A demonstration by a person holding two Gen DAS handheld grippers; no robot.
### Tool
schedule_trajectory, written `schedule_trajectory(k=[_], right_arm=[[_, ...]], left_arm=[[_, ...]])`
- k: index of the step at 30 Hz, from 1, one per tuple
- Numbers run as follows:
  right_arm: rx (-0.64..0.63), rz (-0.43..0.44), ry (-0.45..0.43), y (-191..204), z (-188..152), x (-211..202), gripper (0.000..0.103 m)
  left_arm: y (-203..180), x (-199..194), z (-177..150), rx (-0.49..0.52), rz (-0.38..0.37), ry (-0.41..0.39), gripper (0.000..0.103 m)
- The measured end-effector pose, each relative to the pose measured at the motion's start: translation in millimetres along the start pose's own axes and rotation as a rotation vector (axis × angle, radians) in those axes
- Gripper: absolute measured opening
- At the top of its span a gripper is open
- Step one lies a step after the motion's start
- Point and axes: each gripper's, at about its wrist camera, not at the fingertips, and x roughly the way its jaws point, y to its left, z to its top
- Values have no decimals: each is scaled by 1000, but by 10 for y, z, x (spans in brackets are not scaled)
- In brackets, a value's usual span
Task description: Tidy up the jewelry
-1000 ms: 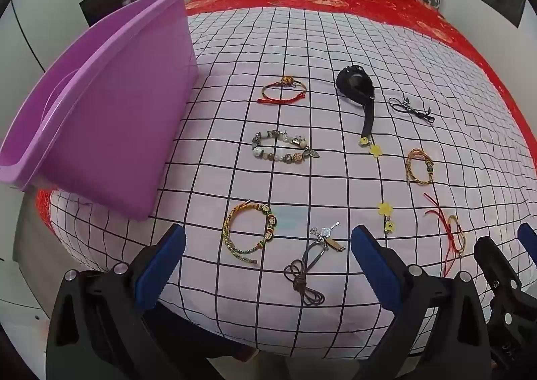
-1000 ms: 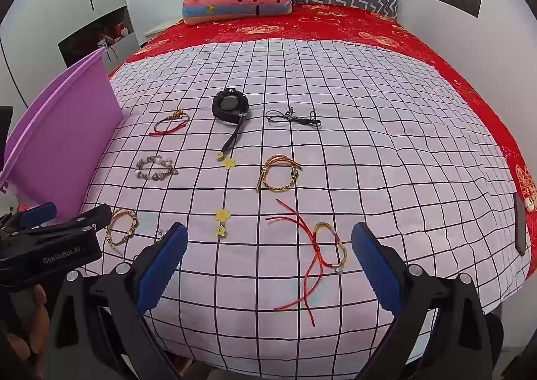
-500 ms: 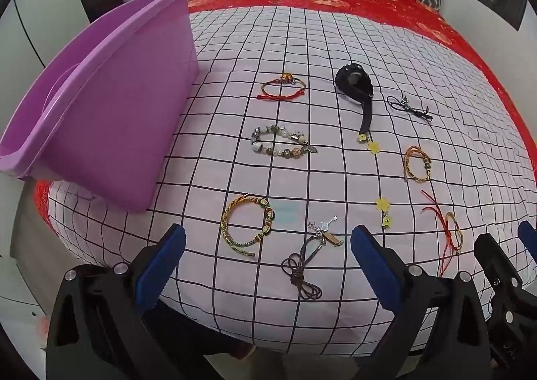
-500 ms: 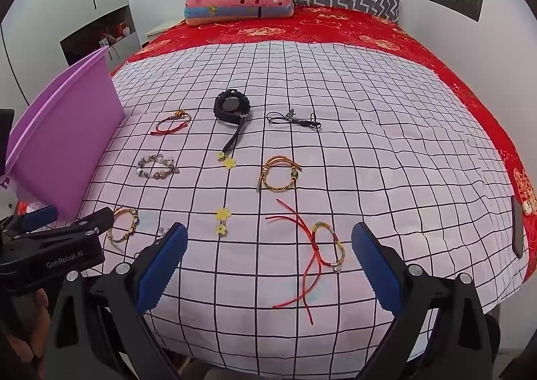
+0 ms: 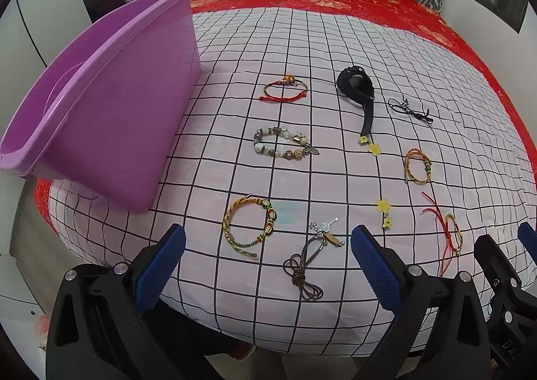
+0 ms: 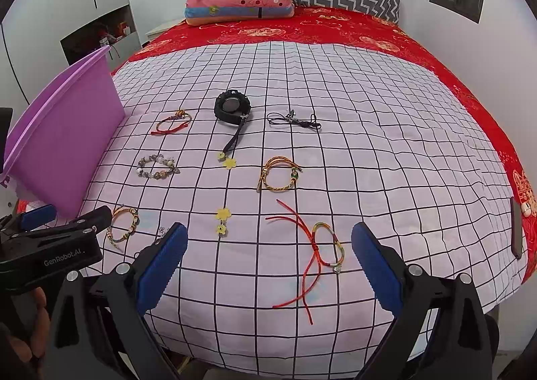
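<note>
The purple tub (image 5: pixel 110 118) at left shows nothing inside, and my left claw (image 5: pixel 266 266) and right claw (image 6: pixel 268 260) gape empty, the brown cord (image 5: pixel 303 267) between my left fingers.

Black gripper (image 5: pixel 266 269) frames; blue ribbed pads (image 5: pixel 160 267); silver screws; "GenRobot.AI" lettering.

ahead of our left hand-held gripper (image 5: pixel 267 271): open bed (image 5: pixel 335 44), only flat jewelry | to its left: purple tub (image 5: pixel 110 104) walls us off | right hand-held gripper (image 6: pixel 268 271): bed ahead clear, pillows (image 6: pixel 241 0) far beyond
</note>
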Motion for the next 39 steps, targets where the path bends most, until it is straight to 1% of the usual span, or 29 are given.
schedule_trajectory(k=[39], right_arm=[[-2,6,0,14,6,2,94]], left_arm=[[29,-13,48,-4,4,-4,97]])
